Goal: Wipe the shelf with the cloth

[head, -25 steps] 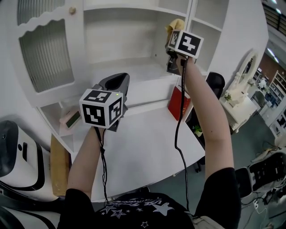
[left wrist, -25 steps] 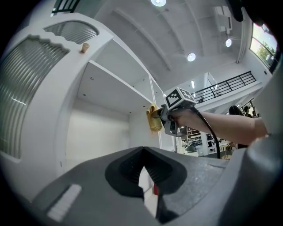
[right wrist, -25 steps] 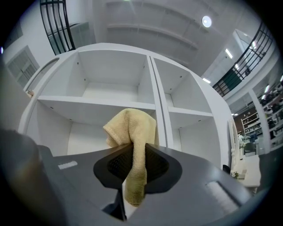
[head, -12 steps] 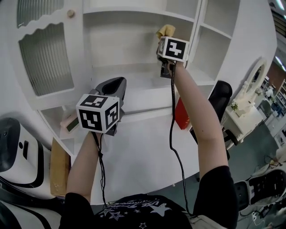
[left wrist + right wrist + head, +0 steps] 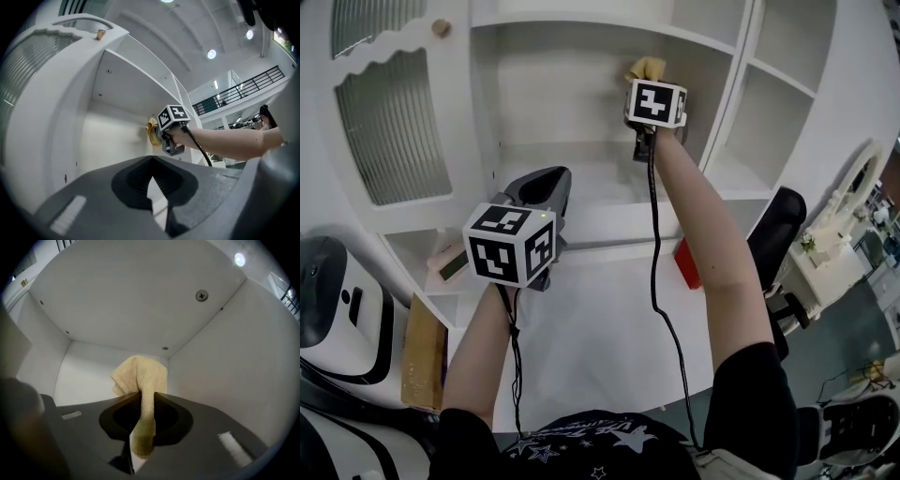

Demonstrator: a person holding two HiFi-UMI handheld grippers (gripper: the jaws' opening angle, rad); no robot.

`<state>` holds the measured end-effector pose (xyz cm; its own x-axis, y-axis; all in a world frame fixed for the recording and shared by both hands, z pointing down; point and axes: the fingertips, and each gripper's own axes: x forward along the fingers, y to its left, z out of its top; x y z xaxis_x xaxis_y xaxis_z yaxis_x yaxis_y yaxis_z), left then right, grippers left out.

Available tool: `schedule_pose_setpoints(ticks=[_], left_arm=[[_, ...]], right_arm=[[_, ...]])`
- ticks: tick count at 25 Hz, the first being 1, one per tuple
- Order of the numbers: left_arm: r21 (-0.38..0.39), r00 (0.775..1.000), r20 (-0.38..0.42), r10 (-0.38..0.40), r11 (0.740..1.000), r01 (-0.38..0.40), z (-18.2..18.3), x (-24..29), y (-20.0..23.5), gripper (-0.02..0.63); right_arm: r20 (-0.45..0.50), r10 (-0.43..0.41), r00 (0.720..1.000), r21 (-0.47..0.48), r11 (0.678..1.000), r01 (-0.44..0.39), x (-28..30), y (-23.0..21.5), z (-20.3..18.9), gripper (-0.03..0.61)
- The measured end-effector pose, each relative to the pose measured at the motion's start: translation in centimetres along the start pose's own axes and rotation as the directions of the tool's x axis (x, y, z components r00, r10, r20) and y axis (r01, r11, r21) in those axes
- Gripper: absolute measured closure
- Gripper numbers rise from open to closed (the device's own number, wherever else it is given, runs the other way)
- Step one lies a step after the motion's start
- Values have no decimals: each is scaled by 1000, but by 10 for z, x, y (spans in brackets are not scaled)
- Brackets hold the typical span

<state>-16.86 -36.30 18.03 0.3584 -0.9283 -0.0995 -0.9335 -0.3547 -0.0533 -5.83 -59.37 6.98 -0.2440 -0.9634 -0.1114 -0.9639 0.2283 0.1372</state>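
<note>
A yellow cloth (image 5: 140, 373) is pinched in my right gripper (image 5: 143, 397), which is shut on it; its bunched top stands above the jaws. In the head view this right gripper (image 5: 645, 84) is raised inside the white shelf (image 5: 572, 164) compartment, with the cloth (image 5: 647, 67) close to the back wall near the right divider. Whether the cloth touches the wall I cannot tell. My left gripper (image 5: 539, 183) hangs lower, in front of the shelf's edge. Its jaws meet at the tips with nothing held. The left gripper view shows my left gripper (image 5: 151, 159), the cloth (image 5: 151, 131) and the other tool.
A ribbed glass cabinet door (image 5: 389, 112) with a knob (image 5: 441, 28) stands at the left. Below lie a white desk (image 5: 600, 328), a red object (image 5: 686, 264), a black chair (image 5: 773, 234), a wooden board (image 5: 422, 347) and a white machine (image 5: 328, 309).
The right gripper has carried the cloth leftwards, away from the divider and deeper into the middle compartment. The left gripper has stayed about where it was.
</note>
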Motion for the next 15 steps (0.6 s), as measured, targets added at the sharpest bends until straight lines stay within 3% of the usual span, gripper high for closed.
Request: schedule_pose_setpoints(ticks=[15], left_arm=[[-15,999,-34,-8,1000,7,-19,32,-1,612]], right_arm=[[-74,-36,997,21,999,37,58,-15,-17,499]])
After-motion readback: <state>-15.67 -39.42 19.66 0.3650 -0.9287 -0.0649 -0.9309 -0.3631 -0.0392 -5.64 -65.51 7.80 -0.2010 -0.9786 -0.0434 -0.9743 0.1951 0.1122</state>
